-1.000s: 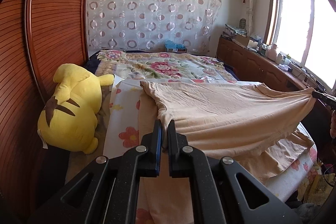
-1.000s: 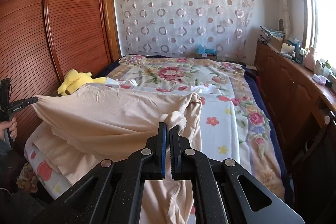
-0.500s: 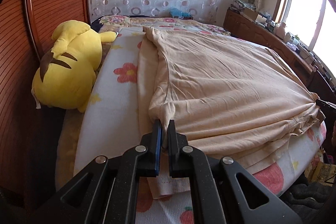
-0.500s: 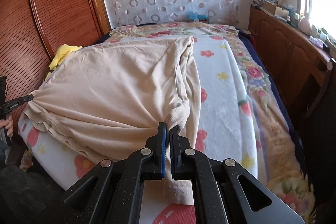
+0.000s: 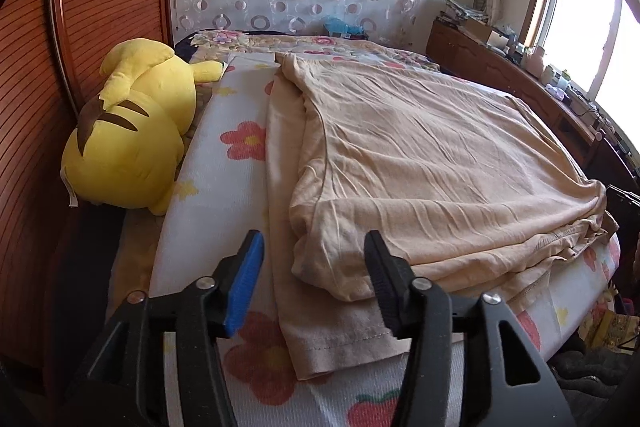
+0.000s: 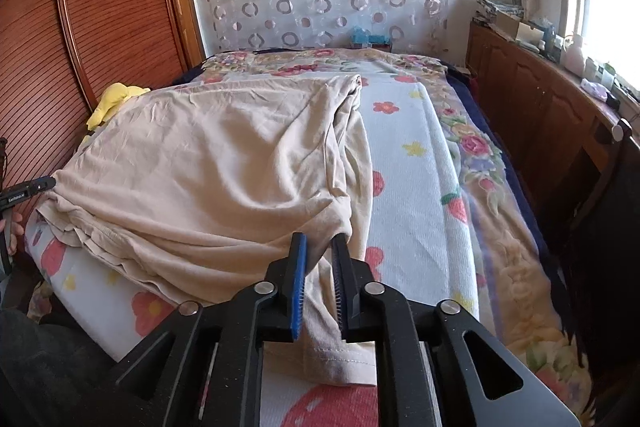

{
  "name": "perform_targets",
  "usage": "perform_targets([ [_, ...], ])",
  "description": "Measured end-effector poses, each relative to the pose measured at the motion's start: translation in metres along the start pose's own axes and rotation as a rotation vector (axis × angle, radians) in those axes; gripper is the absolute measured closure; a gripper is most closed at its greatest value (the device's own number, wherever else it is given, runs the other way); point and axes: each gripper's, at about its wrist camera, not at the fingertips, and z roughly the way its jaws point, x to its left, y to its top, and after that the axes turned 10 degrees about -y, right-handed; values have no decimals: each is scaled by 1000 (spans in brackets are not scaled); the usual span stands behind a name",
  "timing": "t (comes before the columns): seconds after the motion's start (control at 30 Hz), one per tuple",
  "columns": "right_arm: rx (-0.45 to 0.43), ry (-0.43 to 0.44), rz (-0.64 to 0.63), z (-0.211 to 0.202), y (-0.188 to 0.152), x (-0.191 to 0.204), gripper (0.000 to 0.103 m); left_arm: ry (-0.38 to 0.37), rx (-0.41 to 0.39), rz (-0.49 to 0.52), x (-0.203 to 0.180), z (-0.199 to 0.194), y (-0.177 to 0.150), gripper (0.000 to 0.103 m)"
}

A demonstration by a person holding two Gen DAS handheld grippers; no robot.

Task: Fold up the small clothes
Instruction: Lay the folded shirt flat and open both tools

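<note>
Beige garment (image 5: pixel 420 163) lies folded over at near edge of bed (image 5: pixel 240 115) — release step. Left gripper (image 5: pixel 314 283) jaws opening, clear of cloth. Right gripper (image 6: pixel 320 279) jaws opening, cloth between, unpinched. Next — regrip for cross fold.

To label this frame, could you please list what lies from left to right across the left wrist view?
Wardrobe → yellow plush → floral sheet → beige garment → wooden cabinet → window.
</note>
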Motion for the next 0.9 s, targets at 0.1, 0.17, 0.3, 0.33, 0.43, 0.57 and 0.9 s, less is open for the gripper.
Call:
perform_targets([
  [0.1, -33, -28, -14, -7, -8, 3, 80, 9, 11, -7, 3, 4, -1, 34],
  [0.17, -46, -36, -16, -8, -12, 5, 80, 19, 20, -14, 4, 7, -2, 34],
  [0.3, -35, -50, 2, 0, -23, 4, 68, 48, 36, -23, 8, 12, -6, 33],
  [0.33, -27, -59, 4, 2, -26, 4, 68, 49, 37, -22, 8, 11, -6, 33],
  [0.43, 0, -53, -4, 5, -30, 2, 68, 55, 40, -16, 7, 11, -6, 33],
  [0.57, 42, -47, 2, 7, -41, -3, 68, 66, 43, -5, 5, 13, -5, 30],
  [0.9, 98, -15, 5, 12, -46, -12, 68, 75, 39, -4, 3, 13, -6, 28],
])
